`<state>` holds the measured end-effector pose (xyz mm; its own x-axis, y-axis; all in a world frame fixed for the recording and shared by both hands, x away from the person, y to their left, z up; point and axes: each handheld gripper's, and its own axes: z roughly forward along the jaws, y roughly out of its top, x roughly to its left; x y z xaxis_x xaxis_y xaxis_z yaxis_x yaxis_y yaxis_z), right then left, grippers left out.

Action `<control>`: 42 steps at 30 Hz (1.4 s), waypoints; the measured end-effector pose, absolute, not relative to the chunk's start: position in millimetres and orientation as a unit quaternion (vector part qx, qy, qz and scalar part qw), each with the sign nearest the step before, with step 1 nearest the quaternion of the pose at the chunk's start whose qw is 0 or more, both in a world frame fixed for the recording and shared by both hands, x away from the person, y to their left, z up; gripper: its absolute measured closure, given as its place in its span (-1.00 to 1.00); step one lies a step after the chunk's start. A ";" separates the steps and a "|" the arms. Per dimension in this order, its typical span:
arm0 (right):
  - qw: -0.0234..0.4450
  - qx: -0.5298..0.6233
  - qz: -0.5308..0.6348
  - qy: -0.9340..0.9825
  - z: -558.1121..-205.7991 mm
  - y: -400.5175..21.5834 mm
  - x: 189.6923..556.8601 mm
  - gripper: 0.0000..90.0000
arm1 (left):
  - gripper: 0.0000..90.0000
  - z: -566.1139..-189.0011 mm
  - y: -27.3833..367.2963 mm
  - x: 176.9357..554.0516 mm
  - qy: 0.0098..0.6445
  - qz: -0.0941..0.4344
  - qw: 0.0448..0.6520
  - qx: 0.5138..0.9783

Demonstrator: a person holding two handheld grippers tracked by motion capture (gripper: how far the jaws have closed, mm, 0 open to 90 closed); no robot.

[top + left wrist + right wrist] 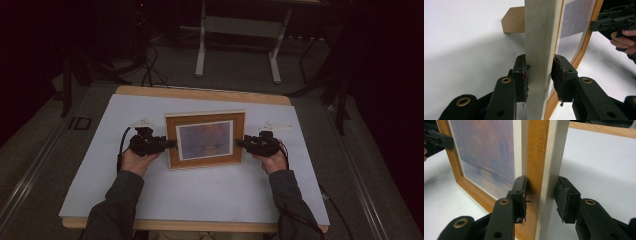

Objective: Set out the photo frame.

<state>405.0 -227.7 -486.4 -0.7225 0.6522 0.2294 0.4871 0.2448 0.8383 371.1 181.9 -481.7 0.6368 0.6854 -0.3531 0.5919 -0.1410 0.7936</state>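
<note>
The picture frame (205, 139) stands upright on the bench (125, 200), its left edge pinched by the left claw (169, 144); the right claw (241, 143) sits slightly spread around the right edge, so letting go remains.

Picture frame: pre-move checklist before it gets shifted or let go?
1. Left gripper on frame edge: both pads touch the wood. Ok.
2. Right gripper on the opposite edge: front pad touches; back pad shows a slight gap. Not ok.
3. Frame upright on table, picture facing the person. Ok.
4. Back stand out behind the frame. Ok; whether it bears weight, cannot tell.
5. Bottom edge resting on the table: cannot tell.
</note>
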 end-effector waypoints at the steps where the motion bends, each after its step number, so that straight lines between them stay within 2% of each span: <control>1: 0.085 0.363 0.495 0.785 -486.5 -227.8 404.2 0.39 | 0.50 -481.9 182.0 371.6 0.423 0.047 0.501 0.754; 42: 0.102 0.386 0.493 0.773 -486.1 -235.3 378.9 0.42 | 0.44 -482.4 177.0 386.9 0.406 0.031 0.508 0.759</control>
<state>378.9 -235.3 -486.1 -0.6808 0.6976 0.2235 0.4971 0.2159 0.8404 386.9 177.0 -482.4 0.6679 0.6480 -0.3661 0.5857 -0.1541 0.7958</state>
